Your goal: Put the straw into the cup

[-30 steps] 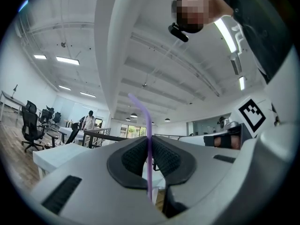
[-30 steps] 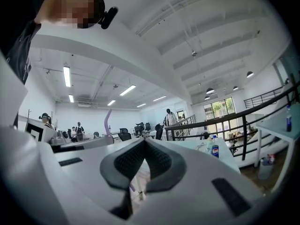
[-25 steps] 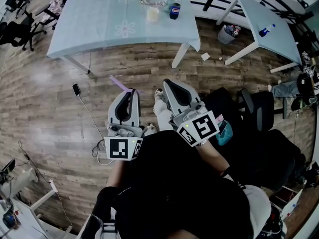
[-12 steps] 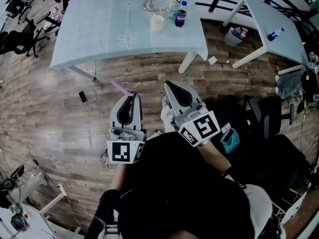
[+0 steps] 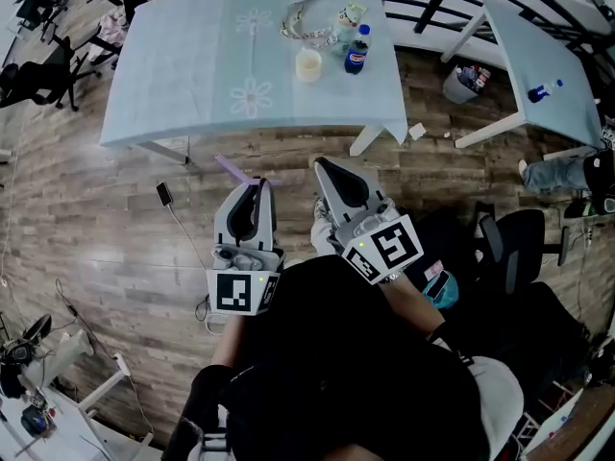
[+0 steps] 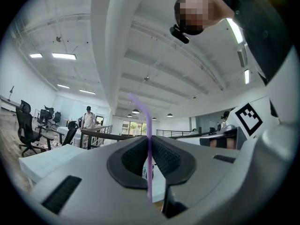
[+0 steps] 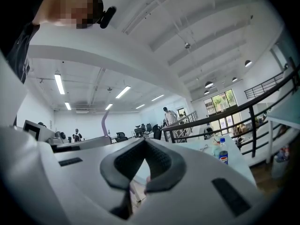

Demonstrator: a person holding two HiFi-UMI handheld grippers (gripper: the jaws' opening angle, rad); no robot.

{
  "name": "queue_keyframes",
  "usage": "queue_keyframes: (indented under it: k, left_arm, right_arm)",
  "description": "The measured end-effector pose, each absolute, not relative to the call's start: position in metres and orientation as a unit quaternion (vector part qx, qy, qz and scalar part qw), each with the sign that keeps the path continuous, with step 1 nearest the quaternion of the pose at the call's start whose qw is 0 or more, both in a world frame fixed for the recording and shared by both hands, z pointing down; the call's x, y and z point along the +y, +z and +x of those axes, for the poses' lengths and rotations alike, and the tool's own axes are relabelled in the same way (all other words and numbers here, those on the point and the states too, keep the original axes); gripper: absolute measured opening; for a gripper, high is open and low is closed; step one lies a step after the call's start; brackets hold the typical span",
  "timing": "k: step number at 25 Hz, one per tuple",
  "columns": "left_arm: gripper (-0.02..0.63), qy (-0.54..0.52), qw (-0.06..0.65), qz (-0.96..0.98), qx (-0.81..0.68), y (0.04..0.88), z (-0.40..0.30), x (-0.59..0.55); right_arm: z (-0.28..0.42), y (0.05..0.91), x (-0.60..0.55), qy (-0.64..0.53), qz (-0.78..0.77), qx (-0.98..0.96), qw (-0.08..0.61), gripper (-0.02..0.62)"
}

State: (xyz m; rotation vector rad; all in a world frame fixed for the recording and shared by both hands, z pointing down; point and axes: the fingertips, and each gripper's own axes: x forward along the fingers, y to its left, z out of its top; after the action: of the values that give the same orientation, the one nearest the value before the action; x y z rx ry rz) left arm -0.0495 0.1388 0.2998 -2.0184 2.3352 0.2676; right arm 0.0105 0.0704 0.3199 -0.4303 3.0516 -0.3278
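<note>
A pale cup (image 5: pixel 307 64) stands on the light blue table (image 5: pixel 173 75), far ahead of both grippers. My left gripper (image 5: pixel 256 186) is shut on a purple straw (image 5: pixel 234 170), which sticks out forward and to the left of its tips. In the left gripper view the straw (image 6: pixel 148 149) runs straight up between the closed jaws of the left gripper (image 6: pixel 149 140), bending left at its top. My right gripper (image 5: pixel 330 168) is held beside it, shut with nothing in it. In the right gripper view the right gripper (image 7: pixel 144 142) has its tips together, and the straw (image 7: pixel 104 123) shows at the left.
A dark cola bottle (image 5: pixel 356 49) and some clutter (image 5: pixel 306 19) stand next to the cup. A second table (image 5: pixel 538 56) with a bottle, a bin (image 5: pixel 462 83) and an office chair (image 5: pixel 509 233) are on the right. A phone and cable (image 5: pixel 165 195) lie on the wooden floor.
The table with the cup has come closer and lower in the head view. Both grippers keep their pose, and the straw stays held in the left one.
</note>
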Motion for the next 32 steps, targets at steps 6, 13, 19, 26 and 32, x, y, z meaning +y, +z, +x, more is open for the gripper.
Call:
queue_keyframes:
  k: [6, 13, 19, 26, 32]
  left_arm:
    - [0.037, 0.082, 0.019, -0.646, 0.759, 0.3, -0.072, 0.08]
    - [0.037, 0.088, 0.014, -0.636, 0.766, 0.307, -0.091, 0.018]
    - [0.037, 0.085, 0.01, -0.641, 0.763, 0.313, -0.105, -0.018]
    - [0.037, 0.075, -0.001, -0.663, 0.745, 0.319, -0.12, -0.054]
    - [0.037, 0.063, -0.007, -0.69, 0.721, 0.33, -0.136, -0.093]
  right_arm:
    - [-0.006, 0.319, 0.009, -0.109, -0.133, 0.985, 0.021, 0.009]
    - [-0.026, 0.318, -0.061, -0.108, -0.127, 0.986, 0.029, 0.009]
    - [-0.039, 0.323, -0.091, -0.11, -0.129, 0.985, 0.027, 0.009]
    - [-0.044, 0.326, -0.121, -0.115, -0.161, 0.98, 0.022, 0.009]
    - [-0.045, 0.333, -0.152, -0.118, -0.205, 0.972, 0.014, 0.009]
